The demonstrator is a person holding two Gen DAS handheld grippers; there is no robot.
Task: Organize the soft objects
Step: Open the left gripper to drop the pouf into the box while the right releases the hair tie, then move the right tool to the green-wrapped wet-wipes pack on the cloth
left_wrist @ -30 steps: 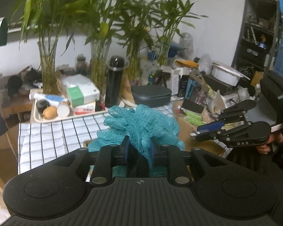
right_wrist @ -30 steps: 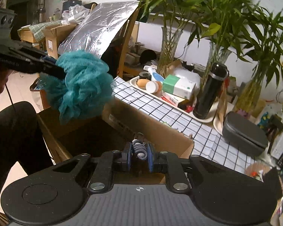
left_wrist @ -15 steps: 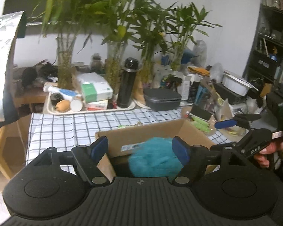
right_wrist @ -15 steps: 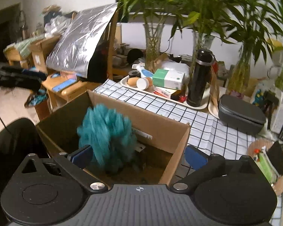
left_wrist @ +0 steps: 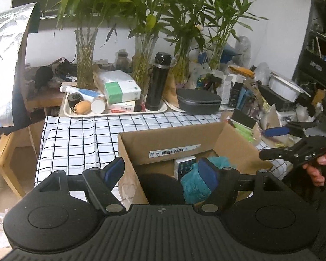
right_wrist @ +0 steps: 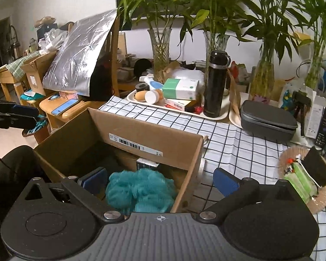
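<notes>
Teal mesh sponge (right_wrist: 141,189) lies inside the cardboard box (right_wrist: 154,139), just in front of the right claw (right_wrist: 160,180), between its blue pads. Both claws have their fingers wide apart and hold nothing. The left claw (left_wrist: 160,171) hangs over the same box, which stands on the checkered surface (left_wrist: 80,134). A black flask (right_wrist: 215,84) stands far behind the box.

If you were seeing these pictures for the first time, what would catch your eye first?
The teal mesh sponge stands out, lying inside the open cardboard box on the checked tablecloth. Behind it, bamboo plants in glass vases line the wall, with a black flask on a tray.
</notes>
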